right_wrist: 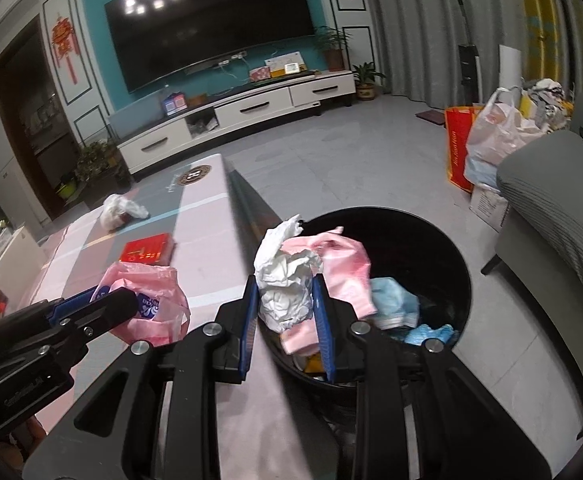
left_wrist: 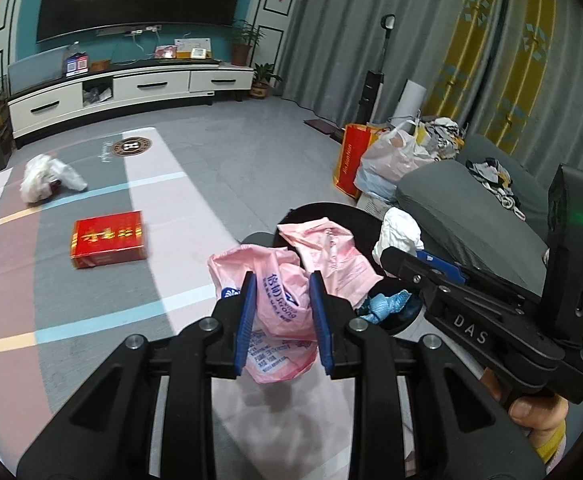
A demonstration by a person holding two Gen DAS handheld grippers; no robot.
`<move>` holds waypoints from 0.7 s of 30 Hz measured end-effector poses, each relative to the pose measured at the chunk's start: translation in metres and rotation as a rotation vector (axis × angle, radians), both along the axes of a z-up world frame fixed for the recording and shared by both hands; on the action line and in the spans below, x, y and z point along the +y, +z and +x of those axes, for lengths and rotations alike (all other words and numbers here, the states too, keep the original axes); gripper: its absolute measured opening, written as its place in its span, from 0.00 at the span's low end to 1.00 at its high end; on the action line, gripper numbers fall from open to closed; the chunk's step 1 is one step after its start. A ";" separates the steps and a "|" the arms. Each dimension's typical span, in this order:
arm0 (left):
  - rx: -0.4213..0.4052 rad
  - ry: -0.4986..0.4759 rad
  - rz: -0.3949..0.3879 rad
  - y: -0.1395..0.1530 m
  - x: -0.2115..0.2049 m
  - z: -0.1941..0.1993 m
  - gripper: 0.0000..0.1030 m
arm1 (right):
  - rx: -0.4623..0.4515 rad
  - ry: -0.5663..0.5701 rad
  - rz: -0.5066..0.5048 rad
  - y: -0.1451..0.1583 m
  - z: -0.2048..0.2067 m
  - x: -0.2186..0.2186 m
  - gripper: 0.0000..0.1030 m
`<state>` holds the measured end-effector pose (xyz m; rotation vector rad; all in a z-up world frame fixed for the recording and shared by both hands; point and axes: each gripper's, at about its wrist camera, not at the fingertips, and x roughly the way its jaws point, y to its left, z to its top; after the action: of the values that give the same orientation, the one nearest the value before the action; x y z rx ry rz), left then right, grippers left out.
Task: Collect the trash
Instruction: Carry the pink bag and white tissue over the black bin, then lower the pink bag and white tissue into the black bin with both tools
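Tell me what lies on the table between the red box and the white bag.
Nothing: in the left wrist view, only bare striped tablecloth separates the red box from the white bag.

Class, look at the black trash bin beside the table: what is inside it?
Inside the black trash bin lie a pink plastic bag and crumpled blue items. Its bottom is covered by them.
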<state>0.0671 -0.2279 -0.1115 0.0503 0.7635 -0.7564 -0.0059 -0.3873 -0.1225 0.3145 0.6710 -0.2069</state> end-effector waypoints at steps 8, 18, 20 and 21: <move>-0.007 -0.050 0.022 -0.002 -0.041 -0.002 0.28 | 0.000 -0.048 0.009 -0.003 -0.012 -0.027 0.27; 0.003 -0.086 0.031 -0.006 -0.077 0.001 0.28 | 0.012 -0.101 0.049 -0.011 -0.023 -0.057 0.27; 0.006 -0.093 0.033 -0.007 -0.082 -0.001 0.29 | 0.014 -0.107 0.058 -0.011 -0.024 -0.061 0.27; 0.005 -0.099 0.036 -0.008 -0.086 -0.001 0.29 | 0.014 -0.111 0.063 -0.012 -0.025 -0.064 0.27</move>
<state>0.0662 -0.3144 -0.1199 0.1196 0.7836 -0.8367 -0.0311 -0.4514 -0.1344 0.4115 0.6753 -0.2940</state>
